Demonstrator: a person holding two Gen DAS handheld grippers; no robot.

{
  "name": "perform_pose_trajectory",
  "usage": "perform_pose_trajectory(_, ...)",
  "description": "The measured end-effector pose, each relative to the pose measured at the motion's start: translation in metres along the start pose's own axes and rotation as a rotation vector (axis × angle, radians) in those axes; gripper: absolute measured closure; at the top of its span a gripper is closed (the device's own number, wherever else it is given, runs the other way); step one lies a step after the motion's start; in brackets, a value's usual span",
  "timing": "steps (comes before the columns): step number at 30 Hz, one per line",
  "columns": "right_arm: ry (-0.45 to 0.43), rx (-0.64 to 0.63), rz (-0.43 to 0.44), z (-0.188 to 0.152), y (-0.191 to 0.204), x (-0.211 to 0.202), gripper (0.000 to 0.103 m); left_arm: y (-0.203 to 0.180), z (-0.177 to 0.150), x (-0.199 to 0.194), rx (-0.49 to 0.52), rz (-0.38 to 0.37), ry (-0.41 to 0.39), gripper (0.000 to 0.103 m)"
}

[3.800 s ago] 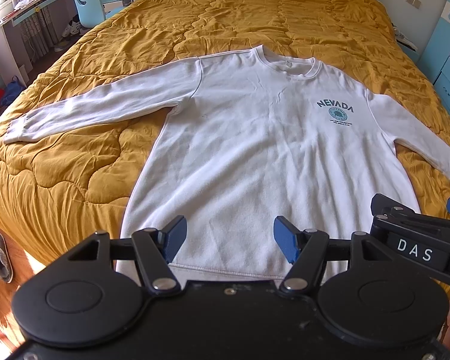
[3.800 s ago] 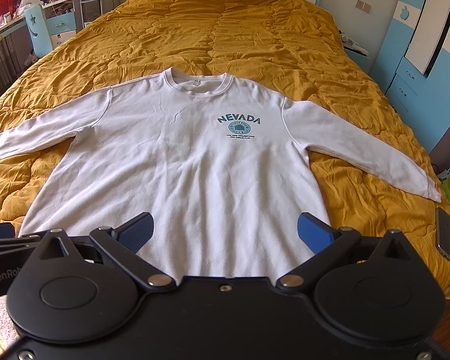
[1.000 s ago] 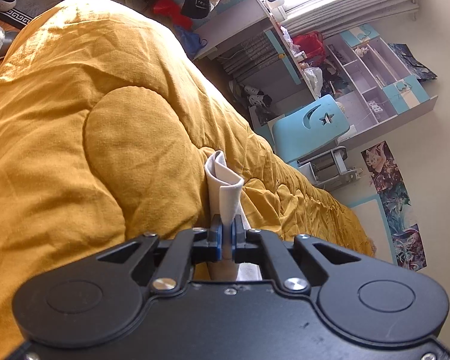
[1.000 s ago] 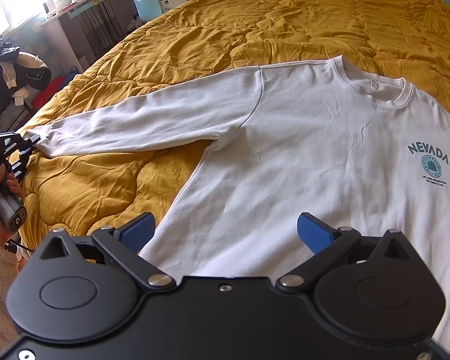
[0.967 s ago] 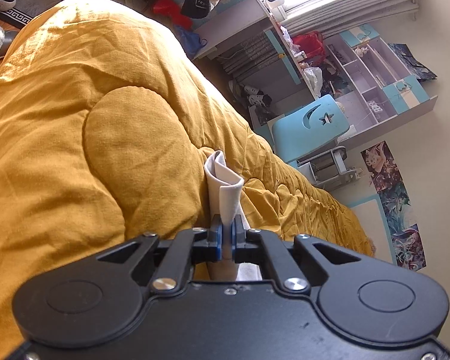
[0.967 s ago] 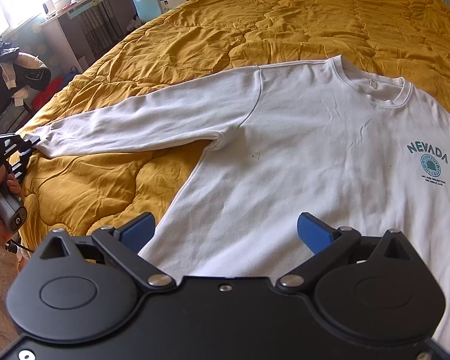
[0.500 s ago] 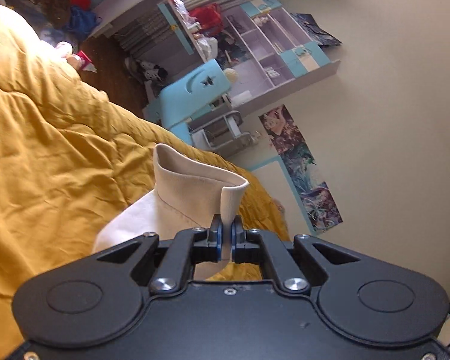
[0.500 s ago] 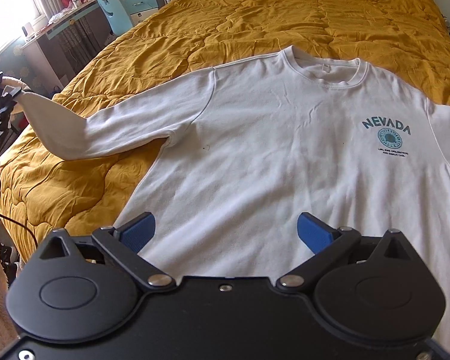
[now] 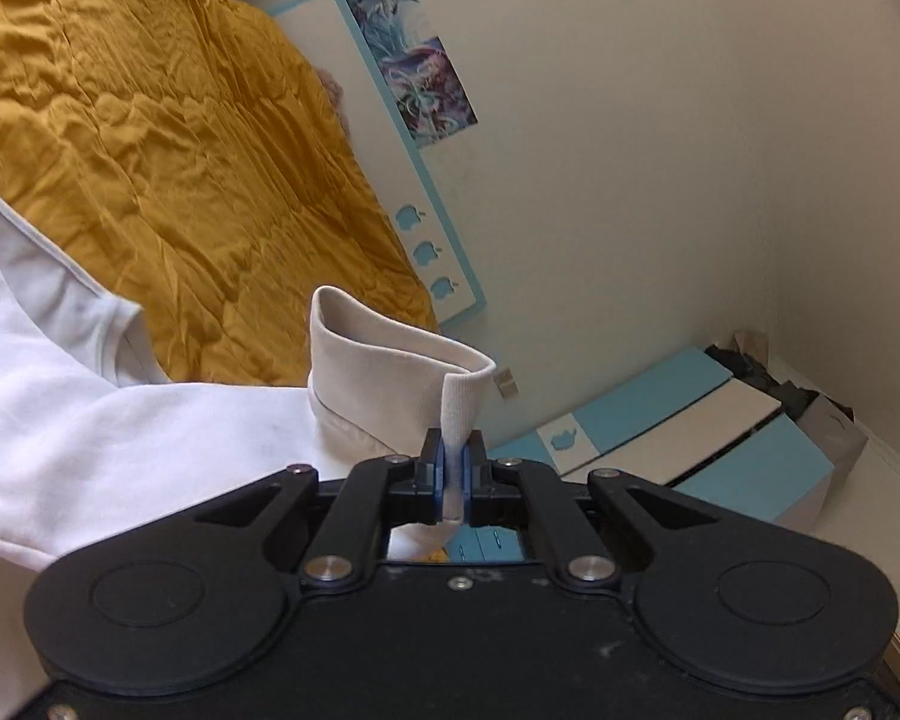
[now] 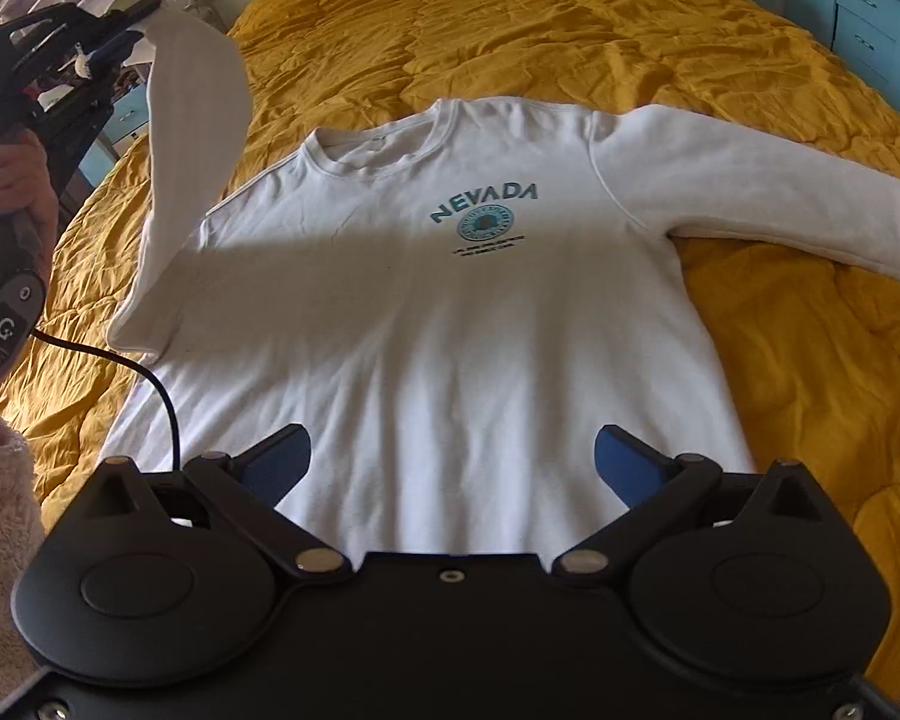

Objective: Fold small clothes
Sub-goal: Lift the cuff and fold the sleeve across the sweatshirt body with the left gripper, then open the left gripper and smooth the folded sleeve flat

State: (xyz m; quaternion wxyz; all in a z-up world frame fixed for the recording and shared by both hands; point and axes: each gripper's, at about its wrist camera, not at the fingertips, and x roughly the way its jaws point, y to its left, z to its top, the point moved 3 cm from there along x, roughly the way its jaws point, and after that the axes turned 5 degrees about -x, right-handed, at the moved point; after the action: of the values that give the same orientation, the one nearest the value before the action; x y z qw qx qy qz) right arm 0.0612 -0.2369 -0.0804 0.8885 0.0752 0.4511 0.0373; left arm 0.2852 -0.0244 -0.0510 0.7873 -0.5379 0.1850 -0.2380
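A white long-sleeved sweatshirt (image 10: pixel 450 312) with a teal NEVADA print lies face up on the mustard quilt (image 10: pixel 570 30). My left gripper (image 9: pixel 453 474) is shut on the ribbed cuff (image 9: pixel 390 366) of the shirt's left sleeve. In the right wrist view that sleeve (image 10: pixel 192 120) is lifted high above the bed, held by the left gripper (image 10: pixel 99 57) at the upper left. My right gripper (image 10: pixel 453 462) is open and empty, hovering over the shirt's hem. The other sleeve (image 10: pixel 750 198) lies flat, stretched to the right.
The quilt (image 9: pixel 150 120) covers a large bed. A headboard with apple cut-outs (image 9: pixel 426 252) and a wall poster (image 9: pixel 414 78) stand beyond it. Blue drawers (image 10: pixel 870 18) stand at the far right. The left gripper's cable (image 10: pixel 150 384) hangs over the shirt's left edge.
My left gripper has lifted the sleeve cuff off the quilt and swung it up and toward the shirt's body. My right gripper stays open and has shifted right over the hem.
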Motion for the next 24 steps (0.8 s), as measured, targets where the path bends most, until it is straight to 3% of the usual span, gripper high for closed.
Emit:
perform_pose_trajectory(2,-0.001,0.038,-0.018,-0.003,-0.021,-0.003,0.0,0.004,-0.032,0.03,0.002,0.014,0.079,0.101)
perform_pose_trajectory(5,-0.003,0.083,-0.049,-0.005,-0.047,-0.007,0.0,0.028,-0.088,0.075,0.003,0.093,0.224,0.099)
perform_pose_trajectory(7,-0.007,0.108,-0.069,-0.006,-0.061,-0.01,0.0,0.045,-0.118,0.095,-0.002,0.161,0.316,0.089)
perform_pose_trajectory(10,-0.017,0.135,-0.09,-0.006,-0.076,-0.012,0.0,0.055,-0.144,0.093,-0.017,0.166,0.408,0.087)
perform_pose_trajectory(14,-0.087,0.198,-0.069,0.003,-0.102,-0.014,0.0,0.043,-0.112,0.056,0.094,0.155,0.345,0.069)
perform_pose_trajectory(17,-0.161,0.291,0.02,0.017,-0.12,0.001,0.0,0.053,-0.065,0.025,0.198,0.241,0.234,0.068)
perform_pose_trajectory(18,-0.171,0.333,0.042,0.02,-0.127,0.008,0.001,0.062,-0.047,0.013,0.24,0.3,0.187,0.068)
perform_pose_trajectory(20,-0.179,0.433,0.093,0.027,-0.14,0.03,0.011,0.089,-0.016,-0.006,0.261,0.409,0.128,0.068)
perform_pose_trajectory(22,-0.184,0.514,0.125,0.032,-0.148,0.05,0.034,0.119,0.009,-0.025,0.236,0.511,0.077,0.068)
perform_pose_trajectory(24,-0.167,0.558,0.138,0.04,-0.145,0.069,0.036,0.142,0.025,-0.044,0.191,0.563,0.041,0.068)
